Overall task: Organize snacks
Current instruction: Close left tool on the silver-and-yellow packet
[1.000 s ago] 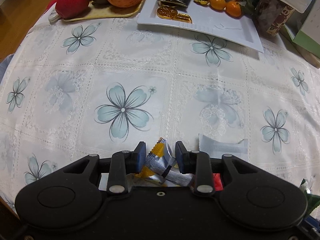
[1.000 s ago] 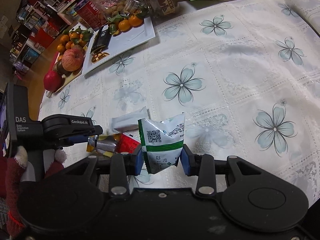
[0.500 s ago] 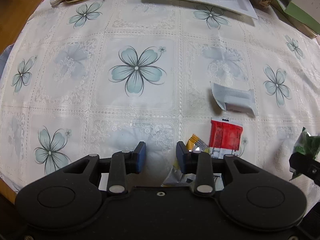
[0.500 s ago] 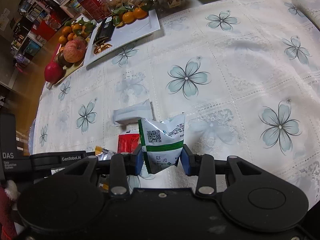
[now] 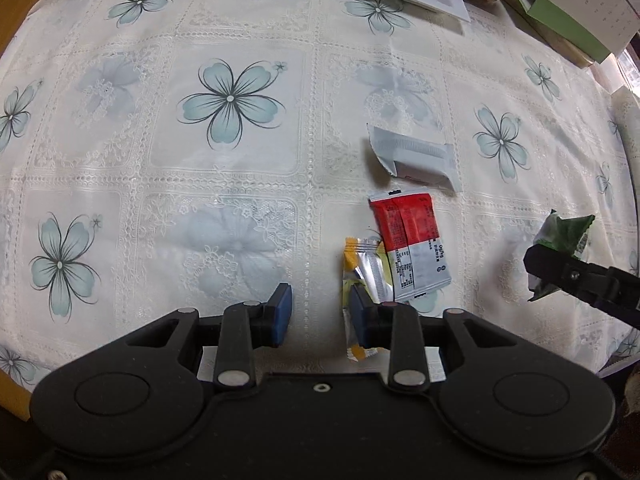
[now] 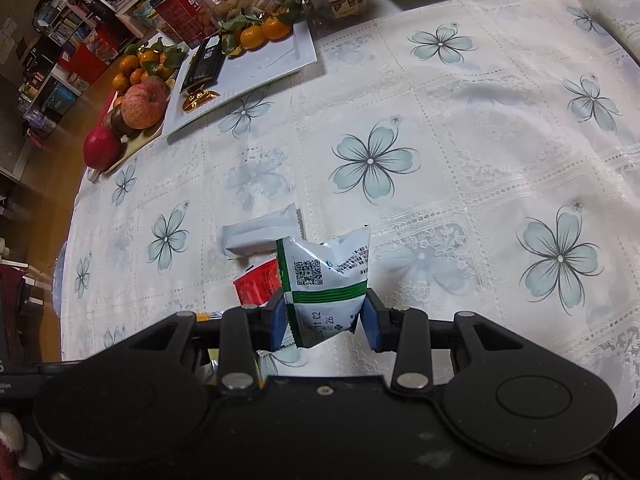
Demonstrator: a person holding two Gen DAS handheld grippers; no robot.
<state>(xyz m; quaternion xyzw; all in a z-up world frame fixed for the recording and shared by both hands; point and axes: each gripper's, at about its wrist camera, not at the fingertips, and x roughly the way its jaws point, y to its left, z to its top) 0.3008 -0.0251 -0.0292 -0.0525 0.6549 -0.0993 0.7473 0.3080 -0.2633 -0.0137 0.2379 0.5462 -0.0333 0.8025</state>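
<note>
The left gripper [image 5: 320, 316] stands spread and empty – jaws just narrowing (yellow-and-silver packet [image 5: 362, 276] at its right pad, long axis pointing away); right gripper [image 6: 325, 322] pinches the green-and-white packet [image 6: 326, 280].

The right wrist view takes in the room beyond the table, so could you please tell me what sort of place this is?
Probably a home dining or living room: a floral lace tablecloth, a fruit tray and cluttered shelves behind.

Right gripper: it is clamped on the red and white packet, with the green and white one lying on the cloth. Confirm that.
Wrong packet. The right wrist view shows the right gripper clamped on the green and white packet; the red and white packet lies on the cloth.
</note>
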